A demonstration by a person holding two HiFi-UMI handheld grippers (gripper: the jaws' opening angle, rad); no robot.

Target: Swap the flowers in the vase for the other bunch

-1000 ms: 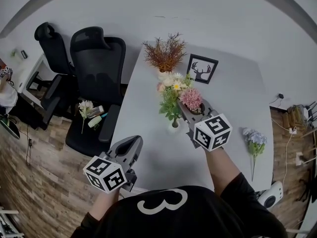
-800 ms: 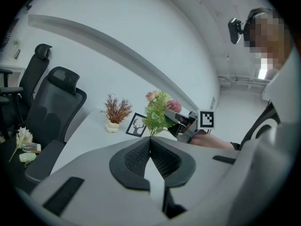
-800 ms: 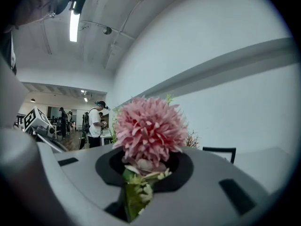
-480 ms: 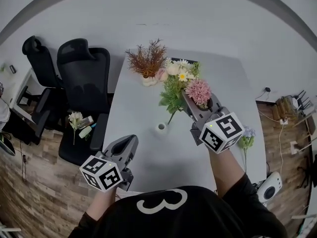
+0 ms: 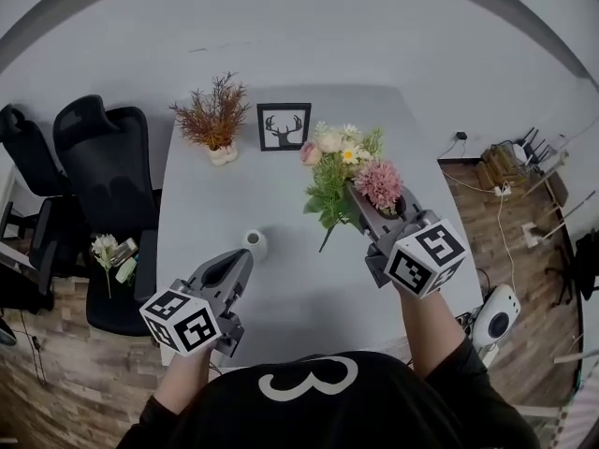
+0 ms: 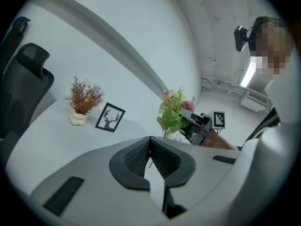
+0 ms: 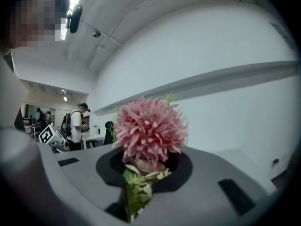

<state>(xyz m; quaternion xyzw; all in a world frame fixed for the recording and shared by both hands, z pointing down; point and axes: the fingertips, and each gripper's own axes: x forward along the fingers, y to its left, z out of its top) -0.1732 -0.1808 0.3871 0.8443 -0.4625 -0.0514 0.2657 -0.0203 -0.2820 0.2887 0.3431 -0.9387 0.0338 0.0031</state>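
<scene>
Flowers (image 5: 344,166) sat clenched by their stems in the right tongs (image 5: 359,206), carried in the air above the tabletop (image 5: 281,190) and apart from the small white vase (image 5: 254,242). Its mouth stood empty, presumably to make room for the replacement. The left tongs (image 5: 238,260) were pressed together on nothing, near the vase, perhaps to steady it. A pale bunch (image 5: 105,247) lay on the chair (image 5: 98,157) seat; whether that was the replacement could not be told.
</scene>
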